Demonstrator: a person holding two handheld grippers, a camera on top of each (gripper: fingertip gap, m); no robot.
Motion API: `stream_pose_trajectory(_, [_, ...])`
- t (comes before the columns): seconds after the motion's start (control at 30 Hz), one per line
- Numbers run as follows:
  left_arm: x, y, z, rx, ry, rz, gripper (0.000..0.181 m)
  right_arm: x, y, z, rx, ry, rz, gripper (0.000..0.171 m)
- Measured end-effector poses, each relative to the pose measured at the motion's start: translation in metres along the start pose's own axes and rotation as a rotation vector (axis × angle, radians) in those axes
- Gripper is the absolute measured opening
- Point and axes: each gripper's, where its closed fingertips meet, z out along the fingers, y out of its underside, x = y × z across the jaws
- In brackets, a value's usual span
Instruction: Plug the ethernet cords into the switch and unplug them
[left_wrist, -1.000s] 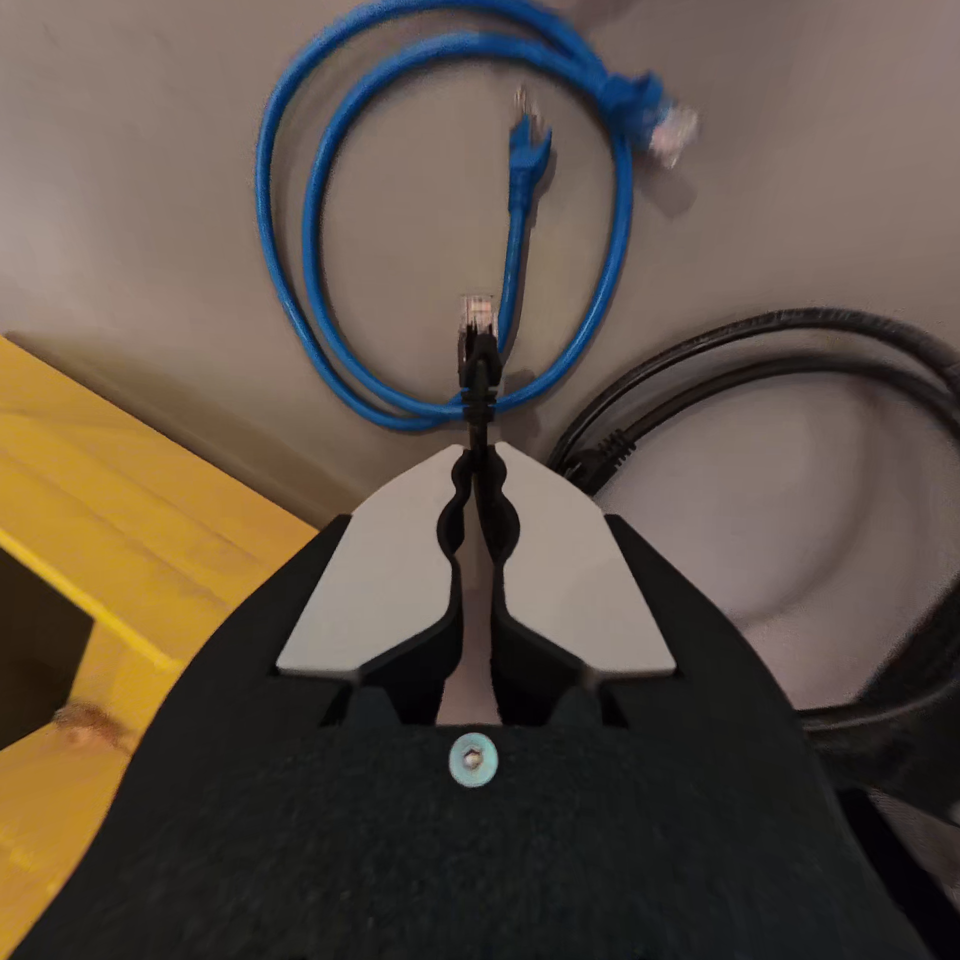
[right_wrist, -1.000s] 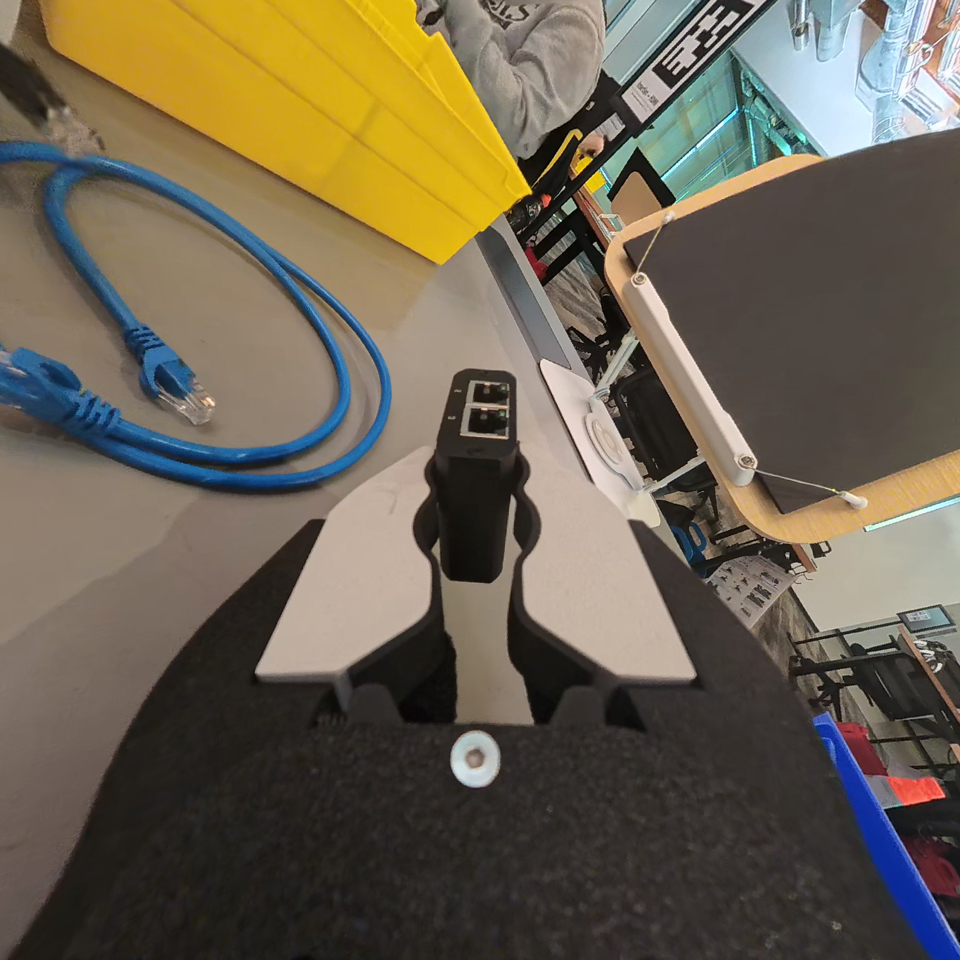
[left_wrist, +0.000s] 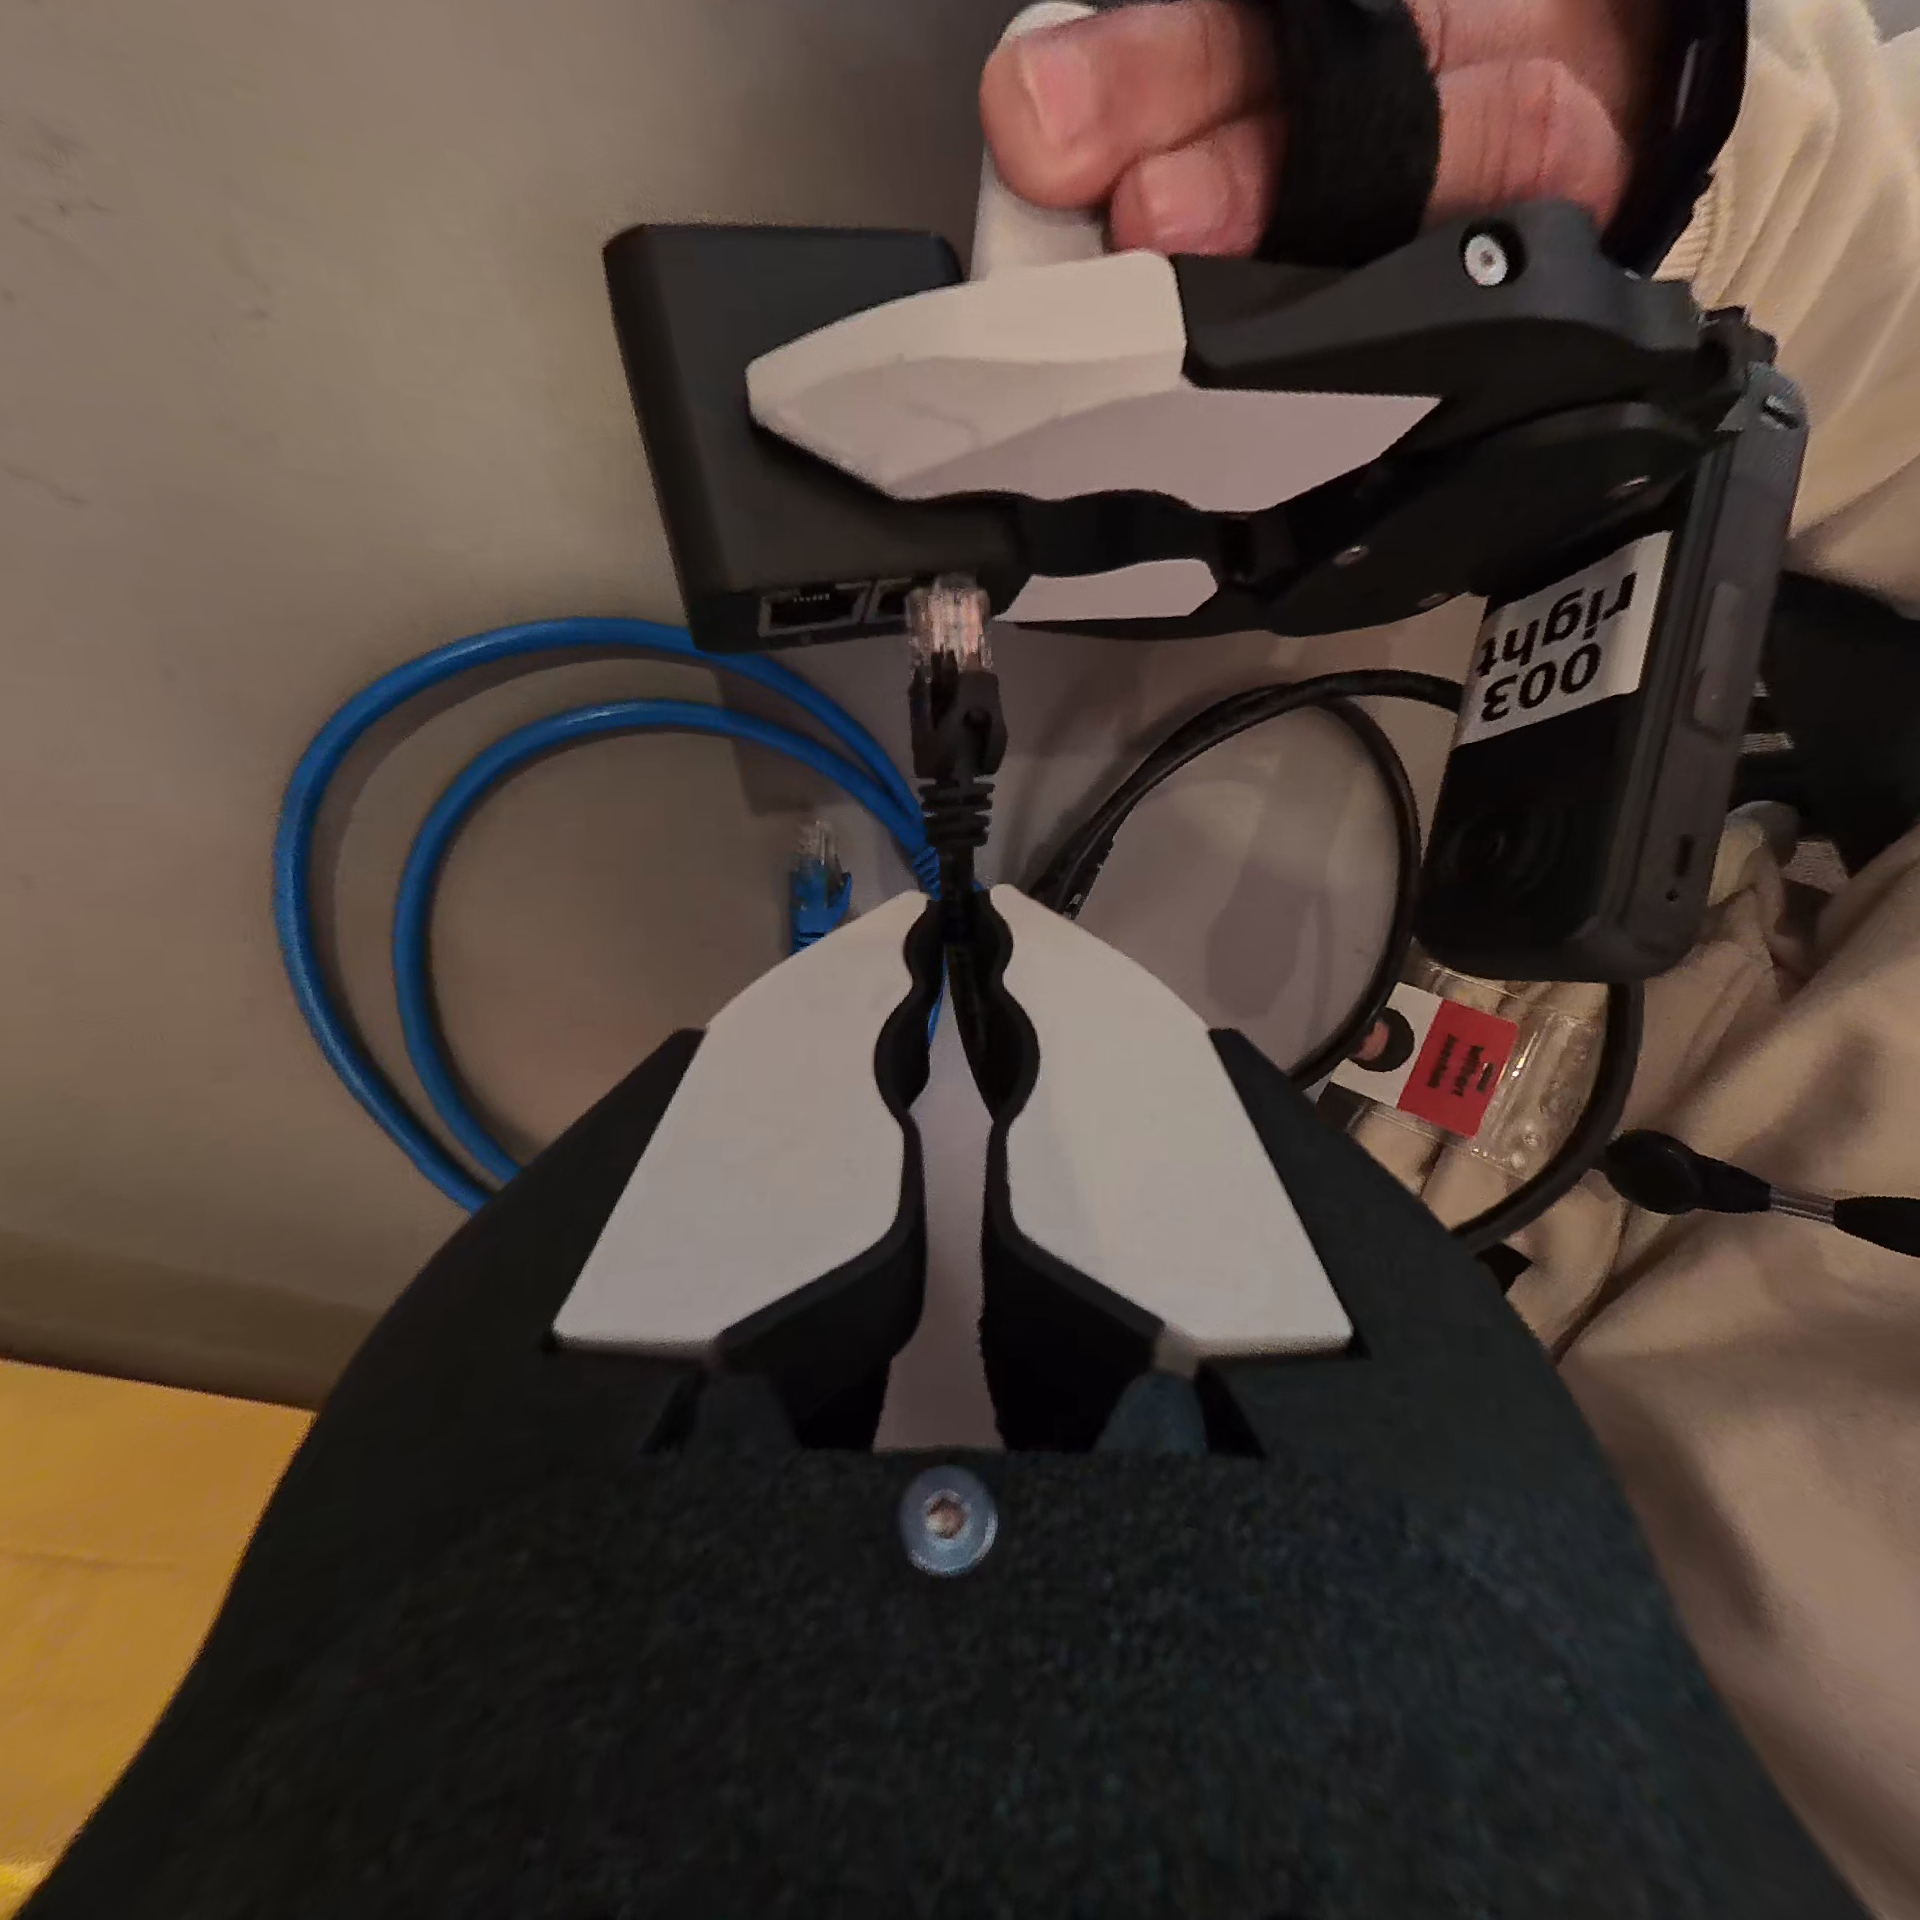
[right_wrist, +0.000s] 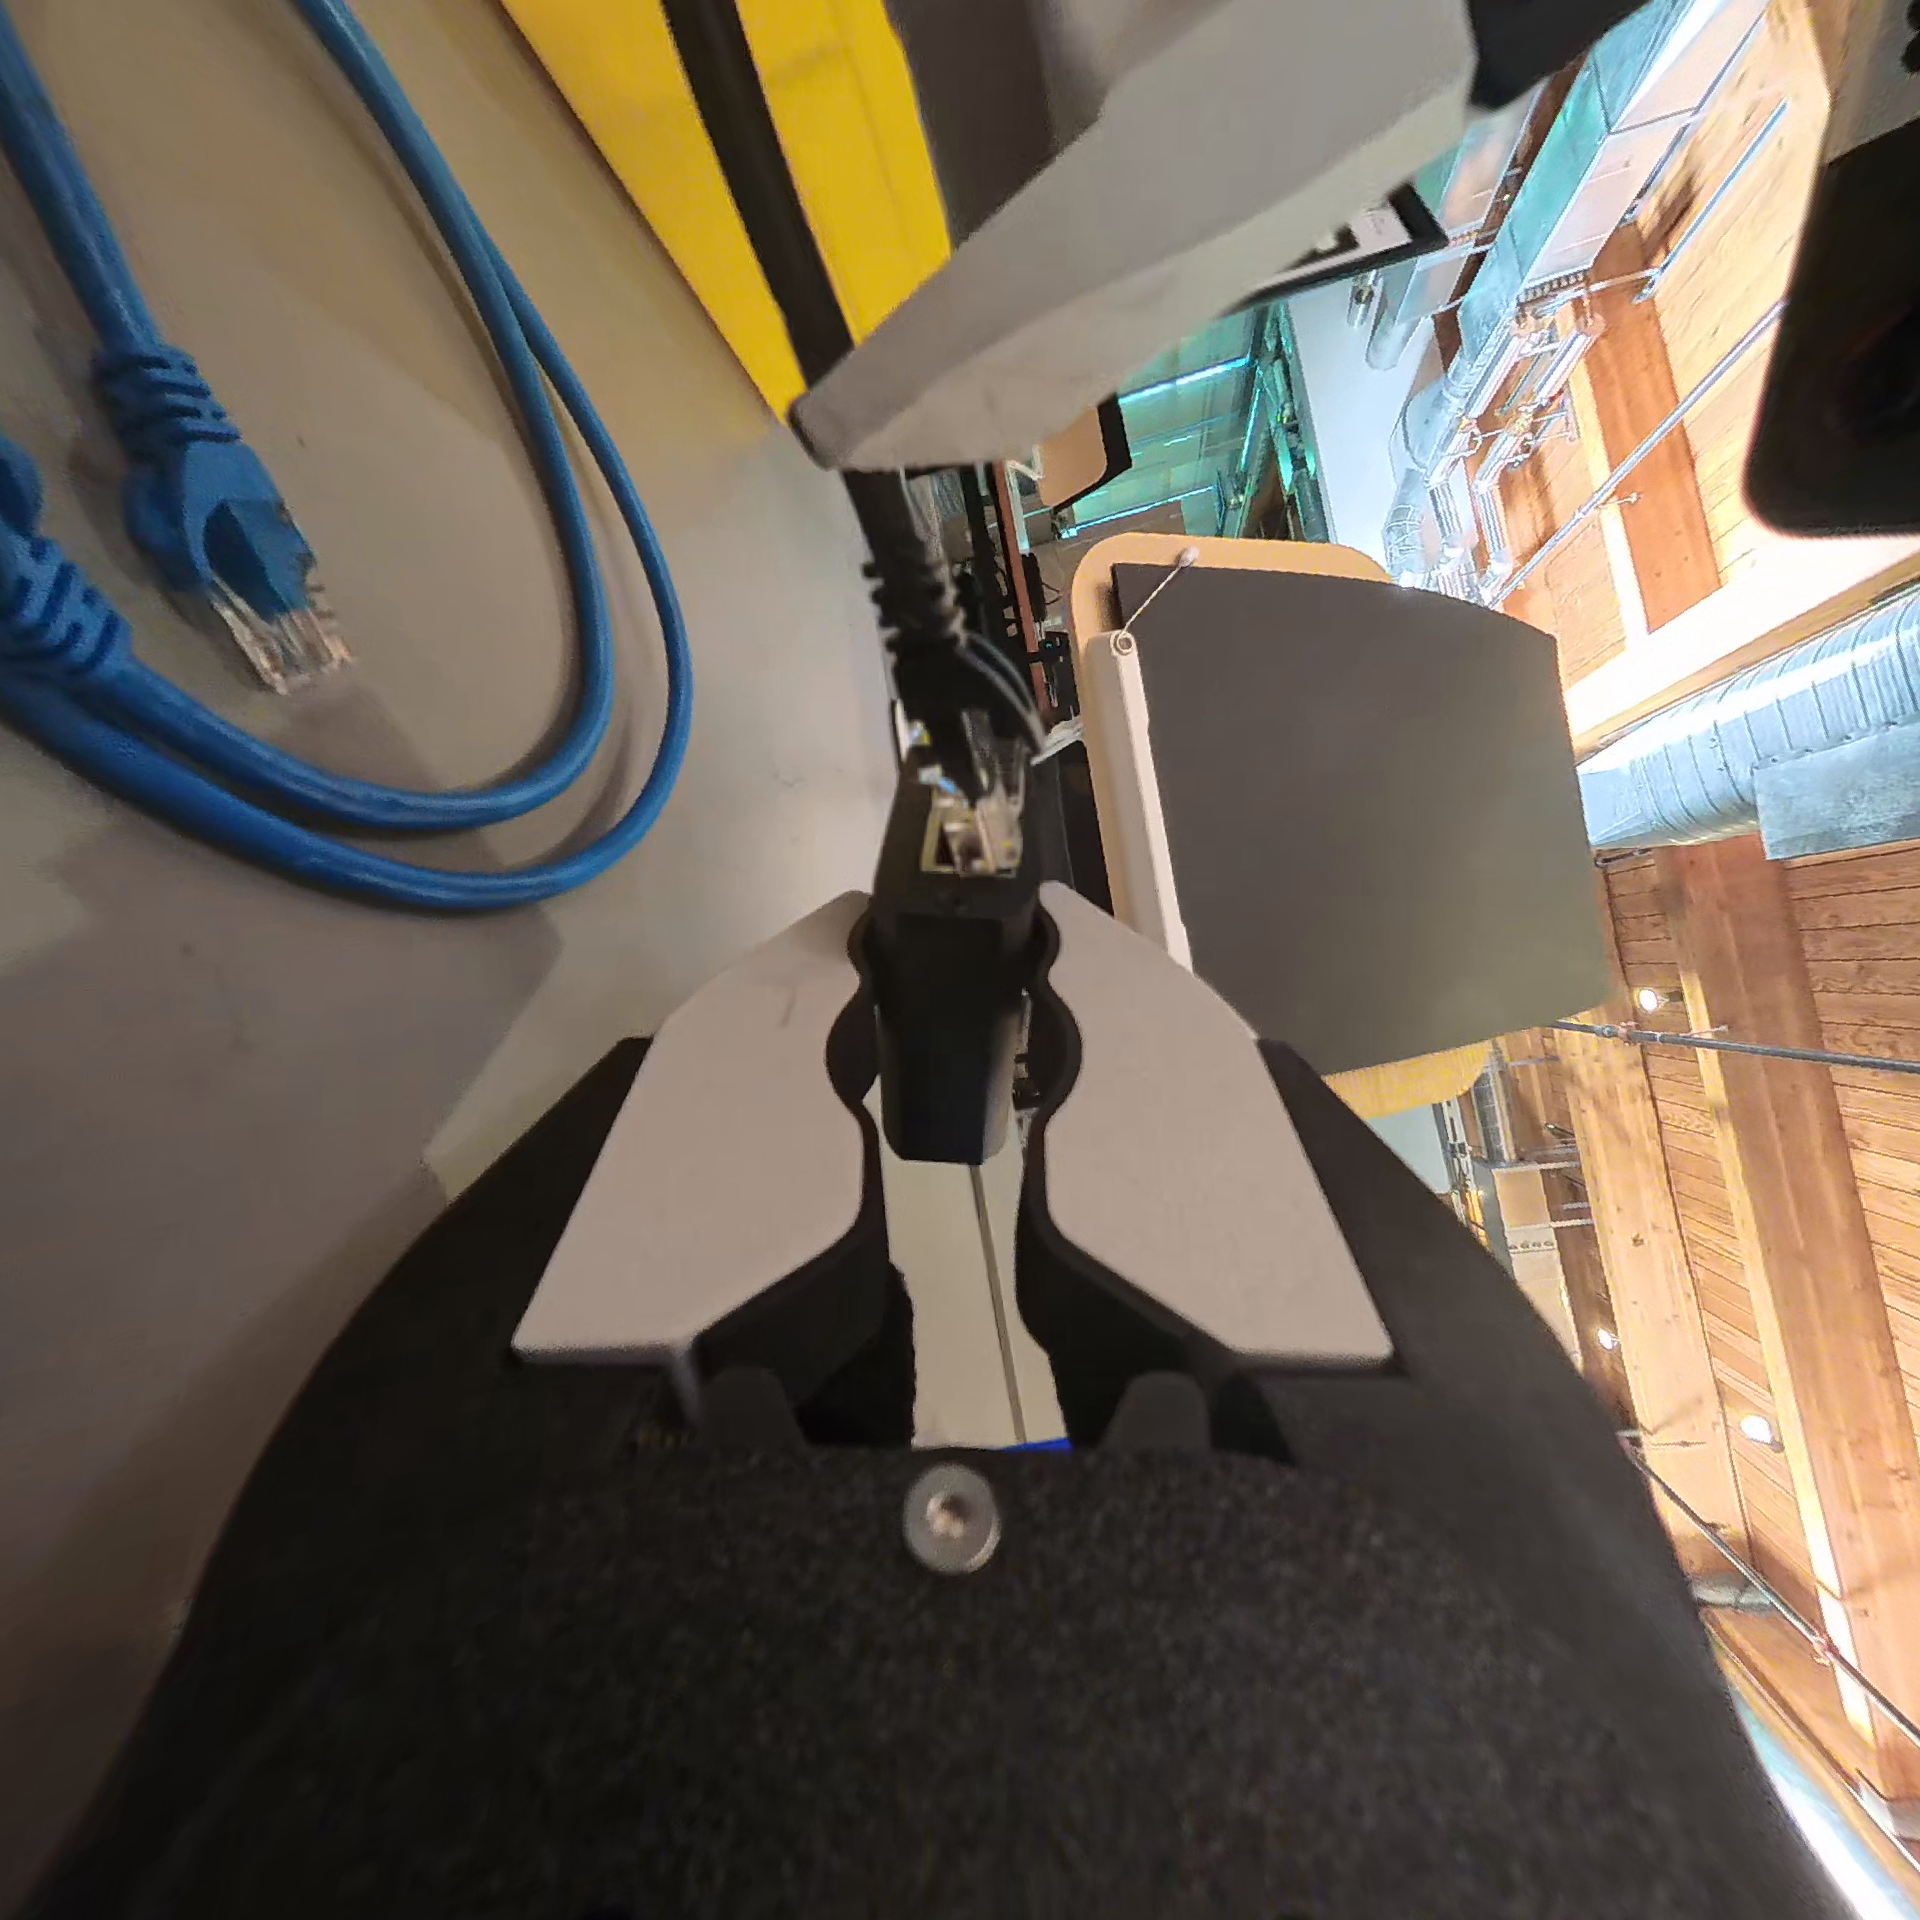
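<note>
Left tongs (left_wrist: 956, 904) pinch the limp black cord (left_wrist: 961, 831) behind its brittle-clipped plug; right tongs (right_wrist: 951, 914) clamp the light, rigid switch (right_wrist: 951, 997) (centre frame).

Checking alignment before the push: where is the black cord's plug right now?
In the left wrist view the black cord's plug sits centre frame, at the switch port face, just ahead of the left gripper.

A plain grey desk (right_wrist: 260, 1091) fills the near ground, with a yellow bin (right_wrist: 717, 208) along one edge. Past the desk edge stands a dark panel framed in pale wood (right_wrist: 1351, 831). Beyond run wood-plank surfaces (right_wrist: 1714, 1195), silver ducts (right_wrist: 1745, 717) and small bright lamps.
</note>
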Motion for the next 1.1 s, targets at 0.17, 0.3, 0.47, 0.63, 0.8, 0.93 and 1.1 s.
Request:
stream_pose_trajectory(0.17, [-0.005, 0.003, 0.006, -0.028, -0.001, -0.028, 0.005, -0.004, 0.001, 0.0, -0.015, -0.004, -0.024, 0.024])
stream_pose_trajectory(0.3, [-0.009, 0.002, 0.003, -0.024, 0.003, -0.045, 0.005, -0.002, 0.001, 0.0, -0.02, -0.001, -0.022, 0.024])
stream_pose_trajectory(0.47, [-0.005, 0.006, 0.006, -0.057, 0.016, -0.041, 0.005, -0.006, 0.0, 0.0, -0.034, 0.005, -0.079, 0.024])
stream_pose_trajectory(0.63, [-0.005, 0.006, 0.004, -0.044, 0.026, -0.049, 0.005, -0.009, 0.001, 0.002, -0.048, 0.001, -0.103, 0.024])
stream_pose_trajectory(0.8, [-0.003, 0.007, 0.005, -0.03, 0.09, -0.094, 0.005, -0.009, 0.001, 0.002, -0.052, 0.005, -0.114, 0.024])
stream_pose_trajectory(0.93, [-0.003, 0.007, 0.005, -0.01, 0.131, -0.119, 0.005, -0.009, 0.001, 0.002, -0.055, 0.007, -0.119, 0.024])
stream_pose_trajectory(1.1, [-0.001, 0.007, 0.009, 0.0, 0.163, -0.144, 0.005, -0.011, 0.003, 0.004, -0.075, -0.001, -0.117, 0.024])
